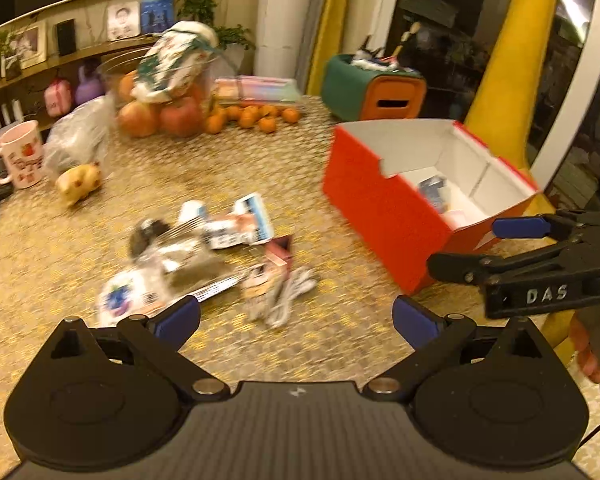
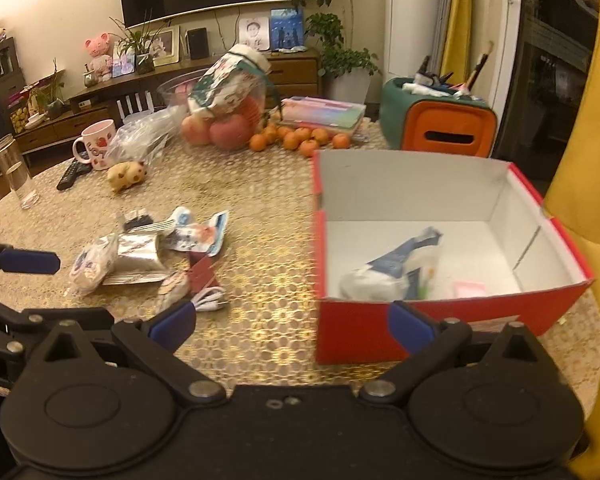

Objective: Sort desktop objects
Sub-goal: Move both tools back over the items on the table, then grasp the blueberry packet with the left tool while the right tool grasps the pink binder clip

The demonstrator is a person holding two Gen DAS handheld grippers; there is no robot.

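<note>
A pile of small objects lies on the gold-patterned table: snack packets, a silver pouch, a black binder clip and a coiled white cable. To its right stands an open red box holding a white-and-blue packet and a pink item. My left gripper hangs open and empty just short of the pile. My right gripper is open and empty at the box's near left corner.
At the back of the table are a pink mug, a remote, a toy pig, a plastic bag, a fruit bowl, tangerines, books and a green-orange bin. A water bottle stands far left.
</note>
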